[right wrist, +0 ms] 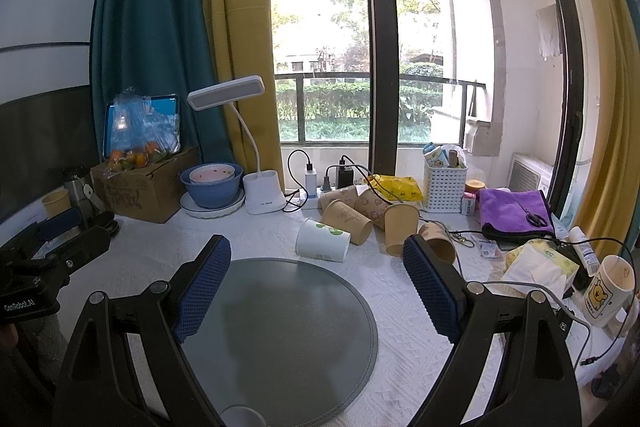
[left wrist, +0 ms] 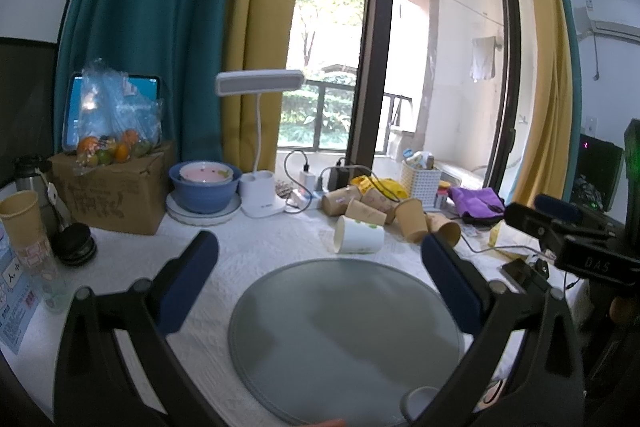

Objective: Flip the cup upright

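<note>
A white paper cup with green print [left wrist: 359, 235] [right wrist: 322, 240] lies on its side just beyond the round grey mat [left wrist: 344, 339] [right wrist: 280, 339], mouth to the left. Several brown paper cups [left wrist: 372, 207] [right wrist: 352, 213] lie tipped over behind it. My left gripper [left wrist: 320, 251] is open and empty above the mat, short of the white cup. My right gripper [right wrist: 316, 255] is open and empty, also above the mat, with the white cup between and beyond its fingers. A small white cup rim [left wrist: 420, 403] [right wrist: 242, 415] shows at the mat's near edge.
A desk lamp [left wrist: 262, 147] [right wrist: 260, 187], stacked bowls [left wrist: 204, 183] [right wrist: 212, 183], a cardboard box with fruit [left wrist: 112, 187] [right wrist: 140, 183], a white basket [right wrist: 444, 183], a purple cloth [right wrist: 512, 207], tissues [right wrist: 536, 263] and a bear mug [right wrist: 608, 291] ring the white-clothed table.
</note>
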Available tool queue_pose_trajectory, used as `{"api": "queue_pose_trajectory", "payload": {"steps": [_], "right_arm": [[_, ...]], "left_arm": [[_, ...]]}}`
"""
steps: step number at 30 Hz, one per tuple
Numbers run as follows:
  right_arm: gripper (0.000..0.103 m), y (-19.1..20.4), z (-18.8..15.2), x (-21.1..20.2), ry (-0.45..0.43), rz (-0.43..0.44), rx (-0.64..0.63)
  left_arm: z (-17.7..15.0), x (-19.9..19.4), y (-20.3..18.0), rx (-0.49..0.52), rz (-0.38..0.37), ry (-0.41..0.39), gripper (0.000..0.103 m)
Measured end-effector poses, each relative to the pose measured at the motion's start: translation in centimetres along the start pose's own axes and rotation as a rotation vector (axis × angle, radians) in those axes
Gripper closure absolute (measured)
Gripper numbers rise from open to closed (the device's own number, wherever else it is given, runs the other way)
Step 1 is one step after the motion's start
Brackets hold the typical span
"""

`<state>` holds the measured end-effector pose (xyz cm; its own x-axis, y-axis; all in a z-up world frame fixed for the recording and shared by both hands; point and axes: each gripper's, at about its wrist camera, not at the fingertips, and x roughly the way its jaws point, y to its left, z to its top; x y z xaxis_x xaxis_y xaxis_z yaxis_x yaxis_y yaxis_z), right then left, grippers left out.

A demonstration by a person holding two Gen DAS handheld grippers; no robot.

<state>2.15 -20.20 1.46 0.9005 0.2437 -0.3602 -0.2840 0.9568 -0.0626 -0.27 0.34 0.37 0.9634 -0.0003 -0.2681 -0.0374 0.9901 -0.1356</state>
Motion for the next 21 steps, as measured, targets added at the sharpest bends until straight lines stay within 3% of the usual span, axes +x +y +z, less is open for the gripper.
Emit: {"api": "queue_pose_trajectory", "payload": {"steps": [15, 21], "right_arm": [[0.013, 0.2, 0.5, -0.1, -0.003, 0.001, 0.002], [0.013, -0.2, 1.1, 1.2, 0.015, 0.004, -0.002]], "left_arm": [[0.0, 0.3, -0.2, 0.002, -0.002, 0.006, 0.001], [0.2, 2.2, -0.6, -0.005, -0.013, 0.038, 0.001]]}}
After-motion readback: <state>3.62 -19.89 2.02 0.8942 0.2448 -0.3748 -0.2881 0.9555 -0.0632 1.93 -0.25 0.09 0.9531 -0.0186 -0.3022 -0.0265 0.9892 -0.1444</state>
